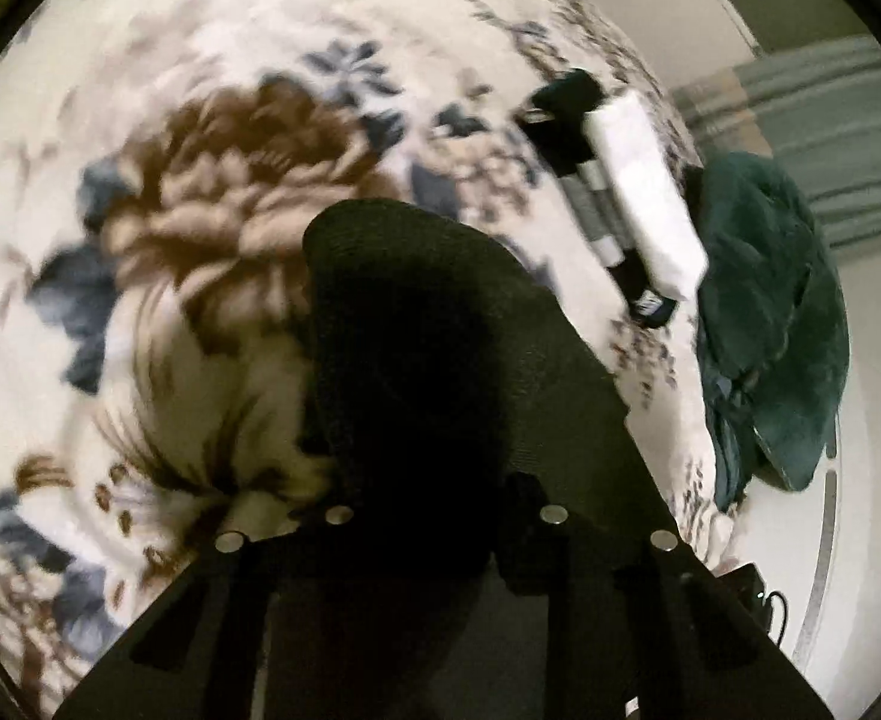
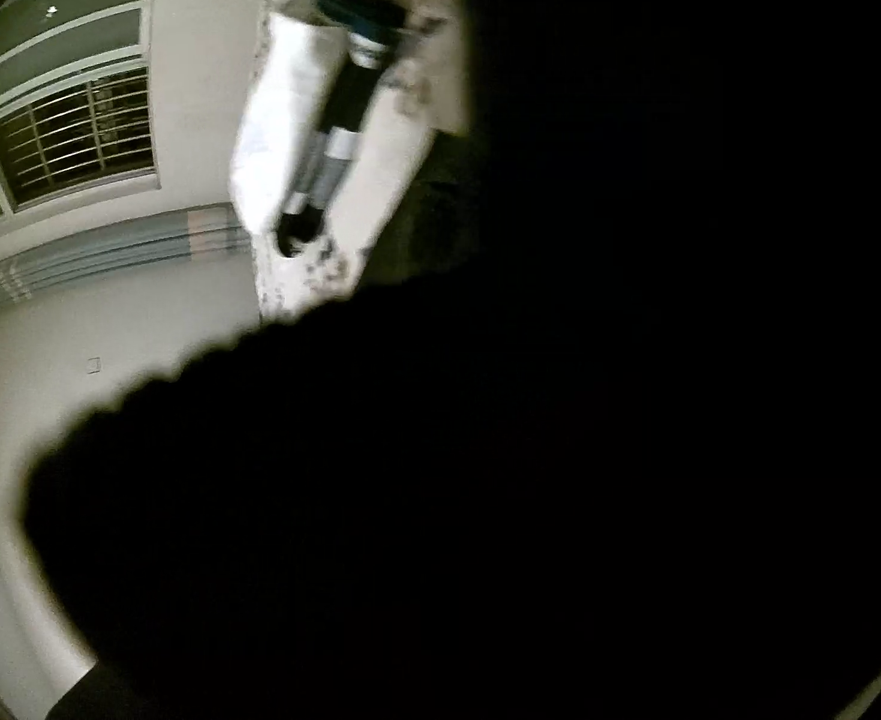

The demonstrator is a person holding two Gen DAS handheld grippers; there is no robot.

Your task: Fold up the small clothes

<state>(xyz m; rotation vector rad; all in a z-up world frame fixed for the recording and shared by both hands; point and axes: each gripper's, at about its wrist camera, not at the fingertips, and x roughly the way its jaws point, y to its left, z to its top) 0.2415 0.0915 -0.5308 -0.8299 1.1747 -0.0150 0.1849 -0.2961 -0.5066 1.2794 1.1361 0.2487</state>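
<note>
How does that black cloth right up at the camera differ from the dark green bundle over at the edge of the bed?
The black cloth is black with a fine knit texture; the green bundle is dark teal and looks plush. The black cloth hangs close over the left gripper's fingers and hides them; the green bundle lies apart, crumpled at the edge of the flowered bedspread. The black cloth fills much of the view; the bundle looks smaller, being farther off. Both are soft, dark fabric.

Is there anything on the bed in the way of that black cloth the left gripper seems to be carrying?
Nothing visible. The black cloth sits right at the left gripper, over bare floral bedspread. The folded pile and teal garment lie off to the side. The right camera is mostly covered by dark fabric.
</note>
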